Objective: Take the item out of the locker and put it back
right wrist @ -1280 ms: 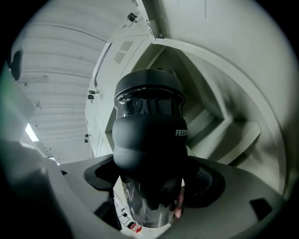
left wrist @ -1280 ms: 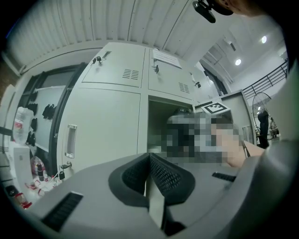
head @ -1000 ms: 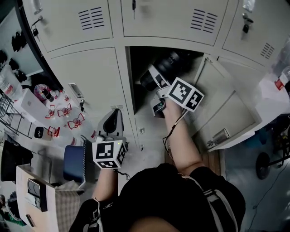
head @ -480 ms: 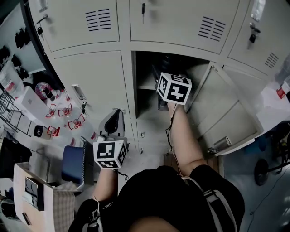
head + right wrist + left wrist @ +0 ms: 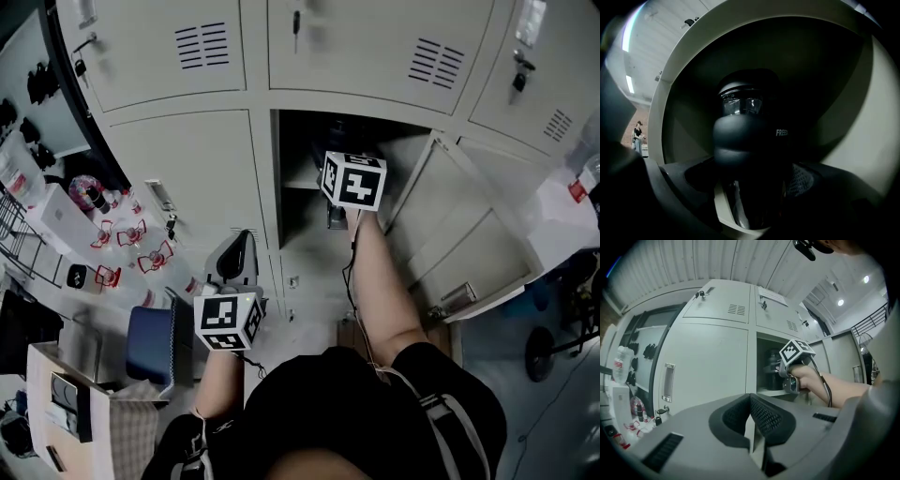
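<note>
A black bottle (image 5: 745,131) with a clear neck stands upright between the jaws of my right gripper (image 5: 754,187), which is shut on it. Both are inside the open locker compartment (image 5: 302,246), at about shelf height; in the head view only the gripper's marker cube (image 5: 353,180) and the forearm show, and the bottle is hidden in the dark. From the left gripper view the bottle (image 5: 772,364) is dimly seen just beyond the right gripper (image 5: 782,370). My left gripper (image 5: 236,248) hangs low in front of the closed lockers, shut and empty (image 5: 750,425).
The locker door (image 5: 469,234) stands swung open to the right. Closed locker doors (image 5: 187,178) surround the compartment. At the left are a blue chair (image 5: 150,342), a table with small red and white items (image 5: 131,246) and a cardboard box (image 5: 70,394).
My right gripper has carried the bottle from in front of the opening up and into the locker. The left gripper has stayed where it was.
</note>
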A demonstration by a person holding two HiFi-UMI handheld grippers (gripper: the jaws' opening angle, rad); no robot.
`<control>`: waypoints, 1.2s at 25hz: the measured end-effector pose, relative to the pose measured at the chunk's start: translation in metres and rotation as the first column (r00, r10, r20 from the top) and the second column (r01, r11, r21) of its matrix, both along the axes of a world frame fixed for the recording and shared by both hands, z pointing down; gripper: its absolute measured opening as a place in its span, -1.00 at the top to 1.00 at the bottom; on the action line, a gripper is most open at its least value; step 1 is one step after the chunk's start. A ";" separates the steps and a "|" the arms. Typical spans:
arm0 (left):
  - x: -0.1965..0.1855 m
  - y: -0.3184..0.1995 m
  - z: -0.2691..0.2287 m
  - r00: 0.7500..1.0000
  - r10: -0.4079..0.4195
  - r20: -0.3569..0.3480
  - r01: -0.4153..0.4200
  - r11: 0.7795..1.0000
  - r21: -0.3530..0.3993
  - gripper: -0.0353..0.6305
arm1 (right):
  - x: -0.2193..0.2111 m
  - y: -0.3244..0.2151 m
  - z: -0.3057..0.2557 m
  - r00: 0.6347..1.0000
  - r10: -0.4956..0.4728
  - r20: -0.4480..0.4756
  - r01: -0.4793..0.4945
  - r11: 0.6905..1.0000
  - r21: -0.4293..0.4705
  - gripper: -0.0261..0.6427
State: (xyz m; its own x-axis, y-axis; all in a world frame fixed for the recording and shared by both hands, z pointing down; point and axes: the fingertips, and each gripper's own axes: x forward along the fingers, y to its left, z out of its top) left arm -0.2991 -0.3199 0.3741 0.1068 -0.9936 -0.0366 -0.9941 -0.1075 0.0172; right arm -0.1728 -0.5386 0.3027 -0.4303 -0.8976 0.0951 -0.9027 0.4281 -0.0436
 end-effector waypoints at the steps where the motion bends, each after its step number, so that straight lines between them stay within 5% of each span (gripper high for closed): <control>1: 0.000 0.000 0.000 1.000 0.001 -0.001 -0.001 1.000 -0.001 0.86 | 0.000 0.000 0.000 1.000 0.000 0.000 0.000 1.000 0.004 -0.37; 9: 0.001 0.003 0.002 1.000 0.019 0.000 -0.019 1.000 -0.005 0.86 | -0.004 0.006 -0.008 0.996 -0.050 0.078 0.047 0.998 0.039 -0.53; 17: 0.001 0.007 0.007 1.000 0.030 -0.005 -0.030 0.999 -0.019 0.86 | 0.008 0.033 -0.030 0.999 0.028 0.022 -0.032 0.981 0.189 -0.58; 21: -0.001 0.007 0.006 0.999 0.036 -0.009 -0.037 0.999 -0.019 0.86 | 0.012 0.070 -0.036 1.000 0.006 0.025 -0.012 0.963 0.271 -0.27; 27: 0.006 0.005 0.009 0.998 0.065 -0.015 -0.065 0.998 -0.020 0.86 | 0.034 0.126 -0.011 0.994 0.027 0.108 -0.059 0.950 0.305 0.79; 30: 0.013 0.003 0.010 0.996 0.085 -0.013 -0.085 0.996 -0.020 0.86 | 0.037 0.142 0.009 0.994 -0.004 0.110 -0.028 0.957 0.290 0.88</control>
